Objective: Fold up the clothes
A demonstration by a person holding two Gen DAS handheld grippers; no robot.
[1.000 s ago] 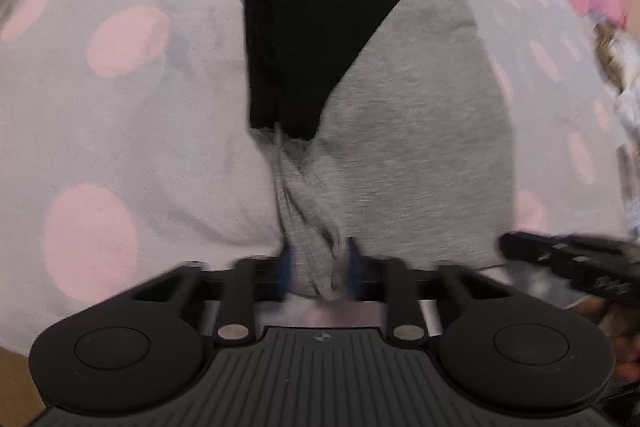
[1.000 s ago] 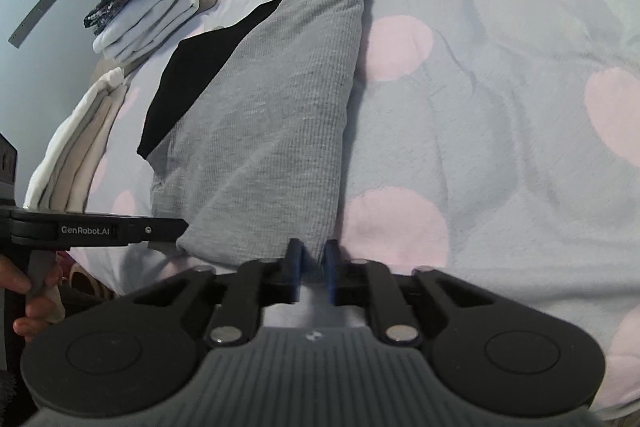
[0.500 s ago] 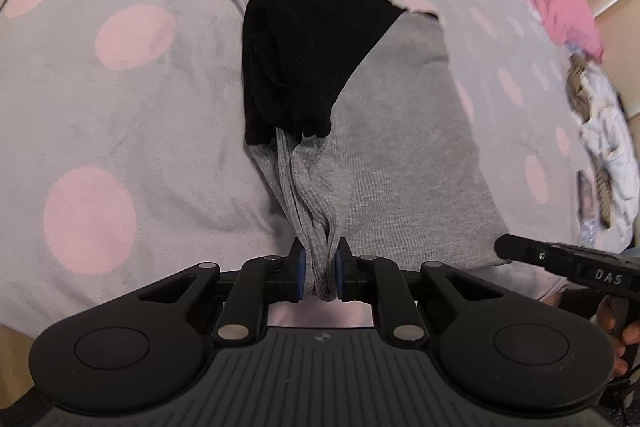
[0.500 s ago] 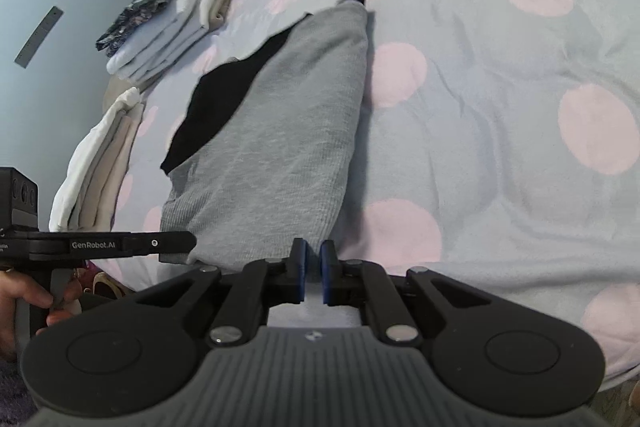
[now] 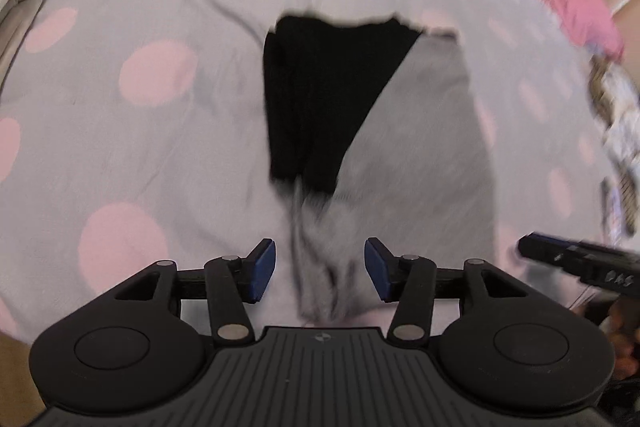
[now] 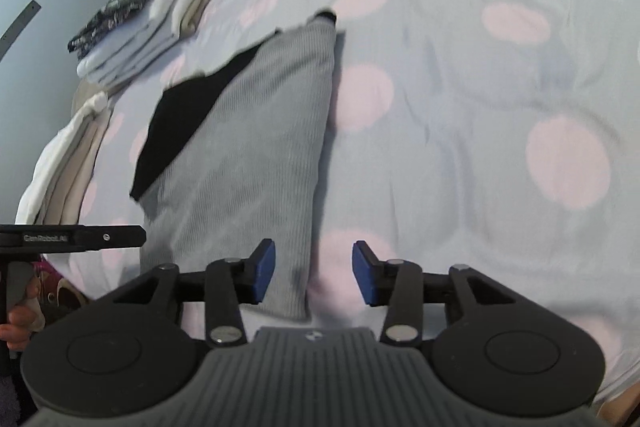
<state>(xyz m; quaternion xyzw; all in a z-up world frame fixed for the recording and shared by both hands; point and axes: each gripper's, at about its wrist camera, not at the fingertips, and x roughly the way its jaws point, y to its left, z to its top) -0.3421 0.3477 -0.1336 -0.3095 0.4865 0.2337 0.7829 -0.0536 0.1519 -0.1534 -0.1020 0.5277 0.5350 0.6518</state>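
Left wrist view: grey-and-black garment (image 5: 420, 147) lies folded on spotted bedsheet (image 5: 140, 155). Step looks like release after fold; next, probably clear away before regripping. Left gripper (image 5: 319, 269) jaws opening, bunched hem between pads, untouched. Right gripper (image 6: 313, 271) jaws opening, garment corner beneath, nothing held.
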